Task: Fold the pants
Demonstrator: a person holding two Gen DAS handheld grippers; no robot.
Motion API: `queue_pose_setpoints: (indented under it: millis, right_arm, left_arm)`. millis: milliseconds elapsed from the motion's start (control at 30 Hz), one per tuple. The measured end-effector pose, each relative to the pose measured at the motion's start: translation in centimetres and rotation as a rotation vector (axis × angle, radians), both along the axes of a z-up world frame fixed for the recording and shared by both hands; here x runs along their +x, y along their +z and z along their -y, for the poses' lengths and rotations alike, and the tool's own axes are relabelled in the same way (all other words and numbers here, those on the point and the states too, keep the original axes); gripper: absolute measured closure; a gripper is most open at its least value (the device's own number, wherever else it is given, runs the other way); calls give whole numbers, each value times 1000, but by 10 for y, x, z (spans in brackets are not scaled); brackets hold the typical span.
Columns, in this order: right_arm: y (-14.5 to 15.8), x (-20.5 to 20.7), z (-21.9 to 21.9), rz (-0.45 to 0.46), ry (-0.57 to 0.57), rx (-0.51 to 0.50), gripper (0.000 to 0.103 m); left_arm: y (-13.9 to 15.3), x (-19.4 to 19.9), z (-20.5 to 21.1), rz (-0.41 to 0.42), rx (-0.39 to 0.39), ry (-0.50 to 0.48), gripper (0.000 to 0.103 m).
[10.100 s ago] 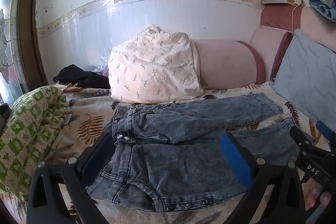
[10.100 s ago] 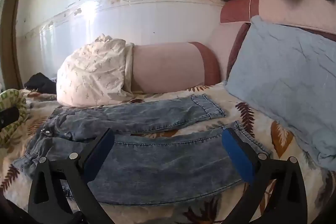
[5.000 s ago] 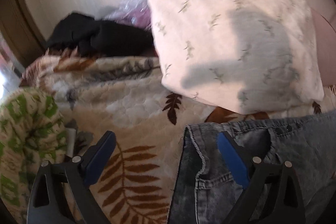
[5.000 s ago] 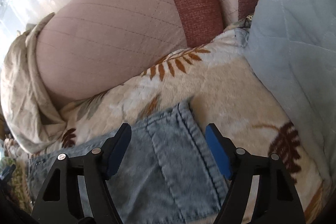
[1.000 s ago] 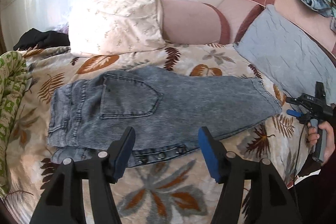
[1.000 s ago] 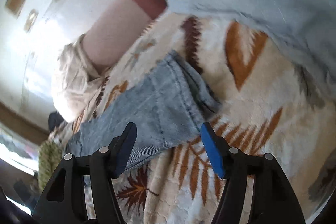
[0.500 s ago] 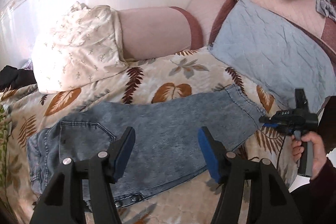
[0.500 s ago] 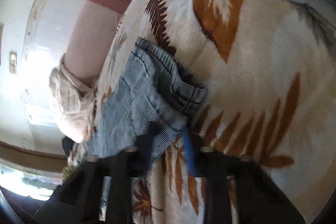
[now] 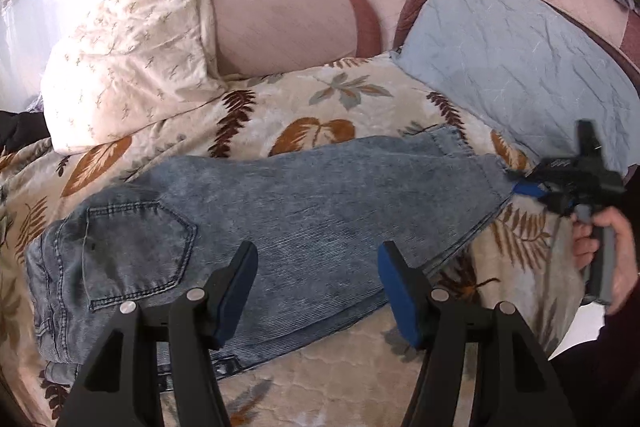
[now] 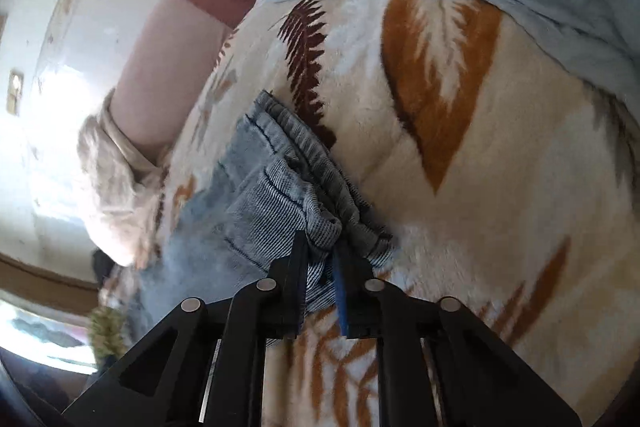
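pants: grey-blue acid-wash denim pants (image 9: 304, 211), ribbed weave, legs stacked one on the other, long flat shape running left to right just ahead of the left gripper; stitched back pocket (image 9: 136, 251) ahead-left of it, five-sided
hem: leg cuffs (image 10: 320, 195) bunched into soft folds right at the right gripper's tips, double-stitched edge
left gripper: left gripper (image 9: 316, 287) black plastic arms, blue flat pads, jaws spread wide, nothing between them, hanging over the near edge of the pants
right gripper: right gripper (image 10: 320, 263) jaws nearly together, pinching the cuff fabric; seen from the left wrist view at the far right end of the pants, held by a hand (image 9: 608, 251)
blanket: plush cream blanket (image 10: 500, 187) under everything, brown and orange leaf print, fuzzy pile
pillows: beyond the left gripper, rumpled cream pillow (image 9: 132, 59) with small sprig print; pink bolster (image 9: 280, 23), smooth cylinder, maroon end band
cushion: pale blue crinkled cushion (image 9: 520, 55) ahead-right, slanted against pink-maroon padded back
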State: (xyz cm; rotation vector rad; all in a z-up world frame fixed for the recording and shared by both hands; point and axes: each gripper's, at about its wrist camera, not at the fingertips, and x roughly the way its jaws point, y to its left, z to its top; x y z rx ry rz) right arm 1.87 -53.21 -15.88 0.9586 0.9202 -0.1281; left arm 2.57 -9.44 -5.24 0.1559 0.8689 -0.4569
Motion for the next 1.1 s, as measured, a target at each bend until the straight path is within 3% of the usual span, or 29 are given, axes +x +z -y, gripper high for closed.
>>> queue_pose_setpoints:
  millis: [67, 100, 167, 233, 400, 467, 633, 767, 1100]
  right_arm:
    - [20, -8, -1, 26, -34, -111, 61]
    - [29, -10, -2, 62, -44, -158, 59]
    - [39, -6, -9, 140, -3, -145, 59]
    - [46, 3, -27, 163, 65, -174, 59]
    - [47, 35, -104, 112, 301, -377, 59]
    - [38, 42, -127, 66, 360, -423, 59]
    - [10, 51, -161, -97, 407, -563, 60]
    - [4, 43, -175, -149, 407, -638, 59]
    - [2, 21, -183, -196, 381, -612, 58]
  left_arm:
    - [-4, 3, -15, -8, 6, 27, 38]
    - [-6, 4, -25, -11, 5, 46, 38]
    - [-8, 6, -53, -2, -9, 101, 38]
    - [-11, 8, -87, 9, -12, 179, 38]
    - [-29, 20, -146, -10, -62, 332, 38]
    - [-42, 22, -153, -20, -41, 361, 38]
    - [-70, 24, -161, -94, 12, 358, 39]
    - [-77, 22, -154, -109, 80, 304, 39]
    - [-75, 17, -163, -142, 45, 282, 39]
